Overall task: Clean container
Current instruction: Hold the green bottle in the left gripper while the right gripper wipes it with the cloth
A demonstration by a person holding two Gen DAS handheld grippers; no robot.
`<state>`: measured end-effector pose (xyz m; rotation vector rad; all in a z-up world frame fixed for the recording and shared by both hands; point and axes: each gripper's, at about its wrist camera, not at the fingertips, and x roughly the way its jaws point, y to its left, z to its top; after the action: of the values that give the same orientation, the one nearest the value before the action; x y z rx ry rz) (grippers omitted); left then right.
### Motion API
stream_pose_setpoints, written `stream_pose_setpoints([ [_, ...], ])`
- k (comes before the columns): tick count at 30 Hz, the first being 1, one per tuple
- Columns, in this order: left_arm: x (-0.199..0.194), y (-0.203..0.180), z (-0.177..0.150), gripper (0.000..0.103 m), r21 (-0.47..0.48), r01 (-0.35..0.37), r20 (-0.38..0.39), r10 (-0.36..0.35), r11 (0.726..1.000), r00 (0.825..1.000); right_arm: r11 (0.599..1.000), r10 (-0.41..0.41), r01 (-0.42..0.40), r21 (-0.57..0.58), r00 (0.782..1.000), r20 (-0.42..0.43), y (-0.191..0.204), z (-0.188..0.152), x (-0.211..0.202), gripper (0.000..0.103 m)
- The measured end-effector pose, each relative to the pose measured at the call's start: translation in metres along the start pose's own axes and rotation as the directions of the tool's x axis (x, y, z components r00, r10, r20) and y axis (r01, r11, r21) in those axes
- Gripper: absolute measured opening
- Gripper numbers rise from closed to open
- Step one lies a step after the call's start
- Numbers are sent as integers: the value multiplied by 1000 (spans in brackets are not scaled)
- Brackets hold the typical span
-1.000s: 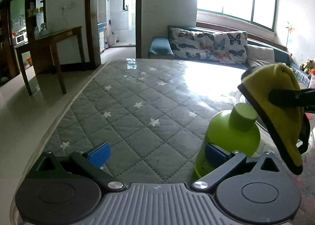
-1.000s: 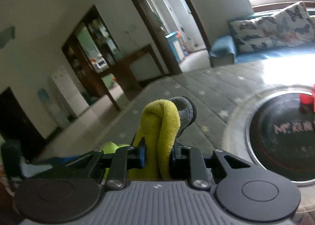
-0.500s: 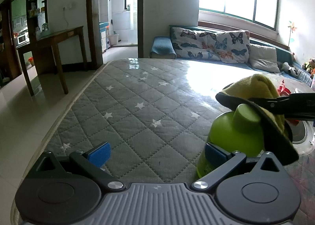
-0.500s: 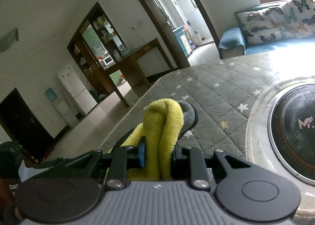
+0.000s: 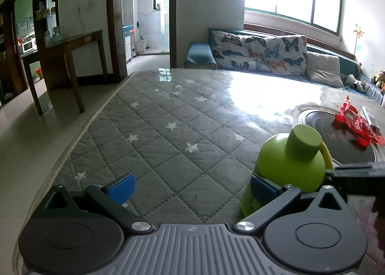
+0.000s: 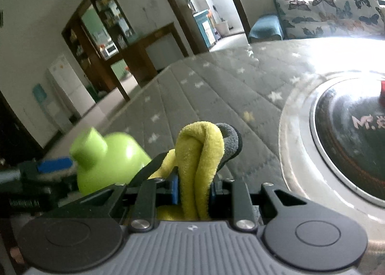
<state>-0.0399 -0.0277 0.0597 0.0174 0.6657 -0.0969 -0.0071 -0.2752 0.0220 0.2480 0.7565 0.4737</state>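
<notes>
While pinching a folded yellow cloth [image 6: 199, 154] firmly in the right gripper [image 6: 193, 190], jaws almost together on the fabric, holding it low and just beside the green container [image 6: 108, 164]. Seeing from the left wrist view only a thin yellow edge of this cloth behind the right shoulder of the container, so probably touching or nearly touching there; not managing to tell which.

Holding the left gripper [image 5: 191, 188] wide open, with nothing between its blue pads. Finding the container upright on the grey quilted table cover [image 5: 168, 135], cap on, right next to the right finger of this gripper and outside the gap of the jaws; perhaps leaning on that finger, but not being able to confirm it.

Noticing further off a round black hotplate [image 6: 349, 149] with a red plastic thing [image 5: 356, 125] on it, both apart from the container.

Judging the task as being at an early or middle point. Counting as done: taking up the cloth and bringing it to the container. Counting as left, as far as showing: wiping the body, the shoulder and the cap. Not seeing any wet trace, foam or dirt on the green plastic, so not being able to say how much of the surface is clean. Supposing also that steadying the container with the open left gripper is not yet done.
</notes>
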Motion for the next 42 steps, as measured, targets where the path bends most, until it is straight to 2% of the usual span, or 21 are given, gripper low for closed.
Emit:
stream_pose_setpoints([
  [4, 0, 0, 0, 103, 0, -4, -2, 4, 1000, 1000, 1000, 13, -14, -3, 1000, -13, 2, -12, -12, 23],
  [7, 2, -2, -1, 103, 2, -7, -6, 7, 1000, 1000, 999, 48, -48, 19, 999, 14, 4, -14, -28, 23],
  [14, 2, -2, 0, 103, 0, -7, -10, 7, 1000, 1000, 990, 135, -139, 16, 979, 155, 17, -1, -73, 23],
  [16, 2, -2, 0, 103, 1, -10, -10, 10, 1000, 1000, 987, 155, -158, 5, 973, 173, 20, 5, -78, 23],
  [21, 2, -1, 0, 103, 1, -10, -11, 10, 1000, 1000, 992, 125, -120, -42, 979, 162, 30, 3, -70, 23],
  [30, 5, -3, -1, 103, 1, -14, -16, 14, 1000, 1000, 993, 115, -119, 23, 984, 135, 11, -3, -60, 23],
  [36, 7, -2, -2, 103, 6, -18, -20, 18, 1000, 1000, 994, 82, -85, 70, 995, 51, -7, -13, -29, 23],
  [42, 9, 0, -3, 103, 10, -20, -24, 20, 1000, 999, 992, 88, -90, 90, 996, 21, -18, -5, -15, 23],
])
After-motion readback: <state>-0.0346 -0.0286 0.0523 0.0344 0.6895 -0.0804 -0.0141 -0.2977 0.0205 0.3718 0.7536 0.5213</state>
